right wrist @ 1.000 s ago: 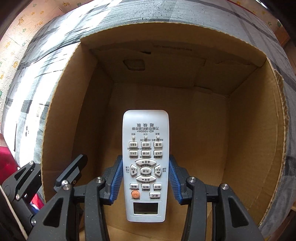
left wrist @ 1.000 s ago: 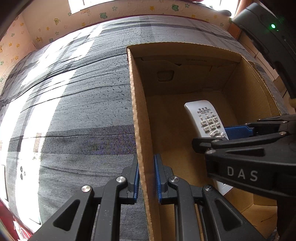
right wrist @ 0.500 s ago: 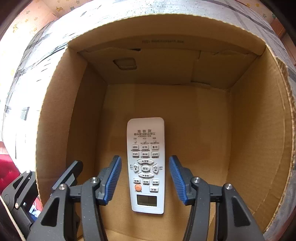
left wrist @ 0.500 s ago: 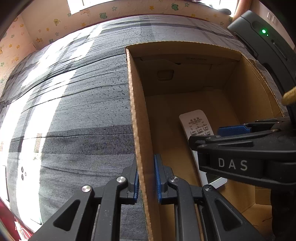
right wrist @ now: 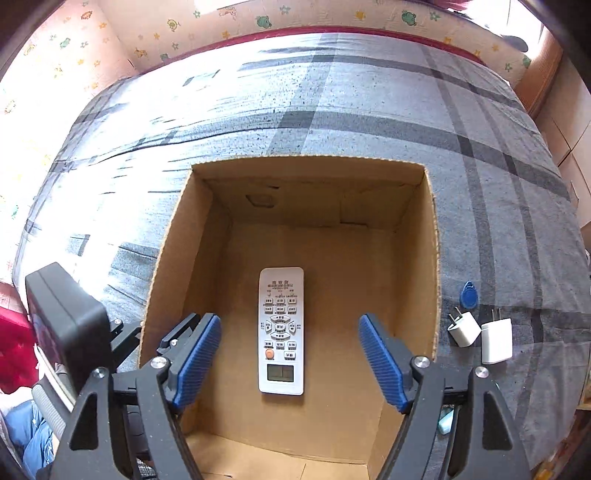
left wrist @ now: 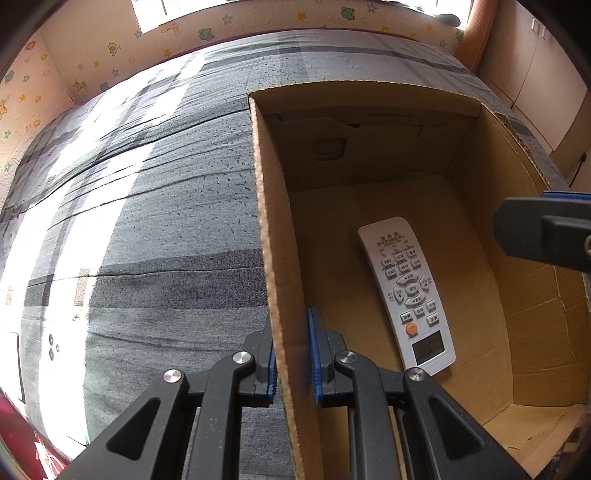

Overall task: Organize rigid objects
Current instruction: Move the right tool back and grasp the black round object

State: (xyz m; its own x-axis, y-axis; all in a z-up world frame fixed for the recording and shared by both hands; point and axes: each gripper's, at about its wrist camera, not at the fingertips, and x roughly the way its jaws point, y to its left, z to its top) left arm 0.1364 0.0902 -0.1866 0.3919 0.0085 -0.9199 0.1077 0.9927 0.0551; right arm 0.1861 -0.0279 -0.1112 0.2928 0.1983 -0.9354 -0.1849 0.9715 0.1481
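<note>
A white remote control (right wrist: 281, 329) lies flat on the floor of an open cardboard box (right wrist: 431, 258); it also shows in the left wrist view (left wrist: 408, 291). My right gripper (right wrist: 290, 363) is open and empty, held high above the box over the remote. My left gripper (left wrist: 291, 354) is shut on the box's left wall (left wrist: 273, 258), one finger inside and one outside. Two white plug adapters (right wrist: 480, 336) and a blue key fob (right wrist: 468, 294) lie on the bed right of the box.
The box stands on a grey plaid bedspread (right wrist: 369, 103). A wall with cartoon-print paper (right wrist: 258, 22) runs behind the bed. Wooden cabinets (left wrist: 535, 85) stand at the far right. A red cloth (right wrist: 11, 350) shows at the left edge.
My right gripper let go of the remote on the box floor, opened wide and rose up out of the box. My left gripper kept its hold on the box wall.
</note>
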